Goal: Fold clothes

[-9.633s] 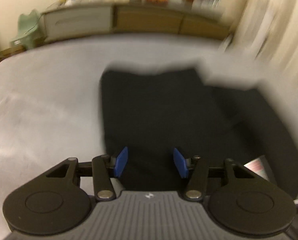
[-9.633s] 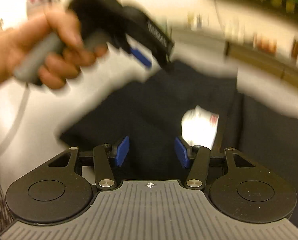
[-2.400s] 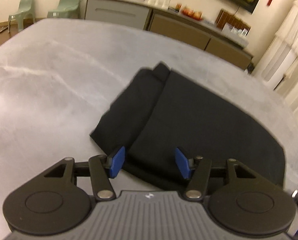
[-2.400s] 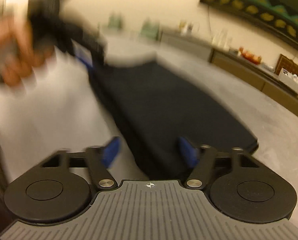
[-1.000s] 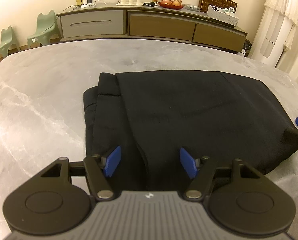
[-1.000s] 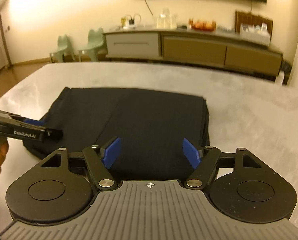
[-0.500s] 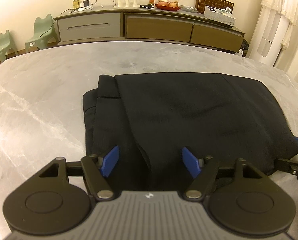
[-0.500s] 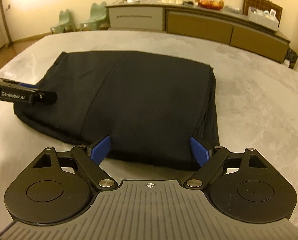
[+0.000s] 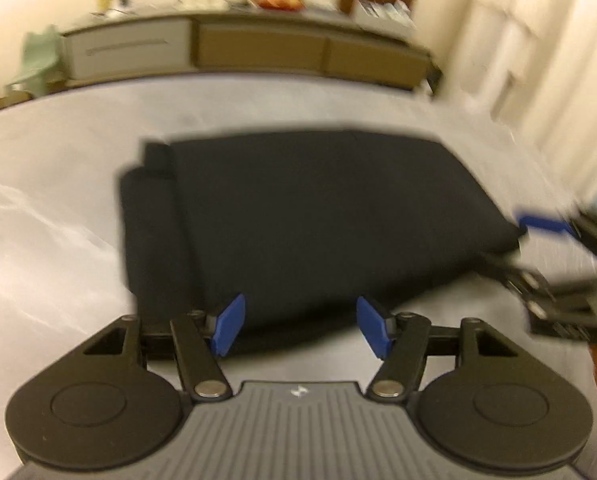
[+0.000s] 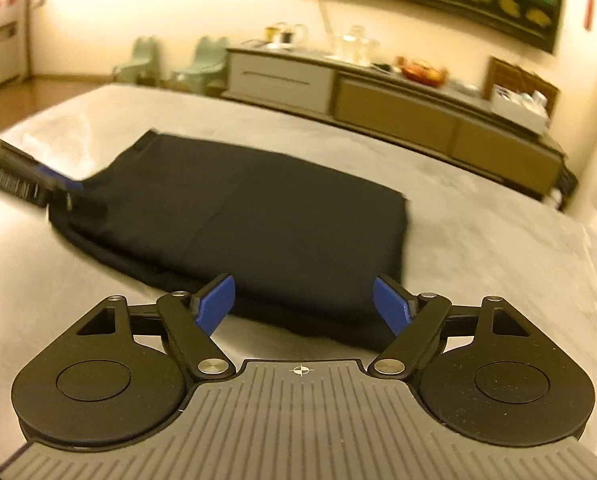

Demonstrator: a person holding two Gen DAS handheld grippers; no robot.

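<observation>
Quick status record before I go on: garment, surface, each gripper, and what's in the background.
garment: black garment, folded into a flat rectangle
surface: grey marbled table, garment lying on it
left gripper: jaws closing, nothing pinched, at garment's near edge
right gripper: jaws closing, nothing pinched, at garment's near edge
background: long sideboard, two green chairs
image quality: left wrist view blurred

Left tool point(image 9: 300, 326), right tool point(image 10: 303, 305): black linkages, blue pads, silver rivets, ribbed grey housing.
</observation>
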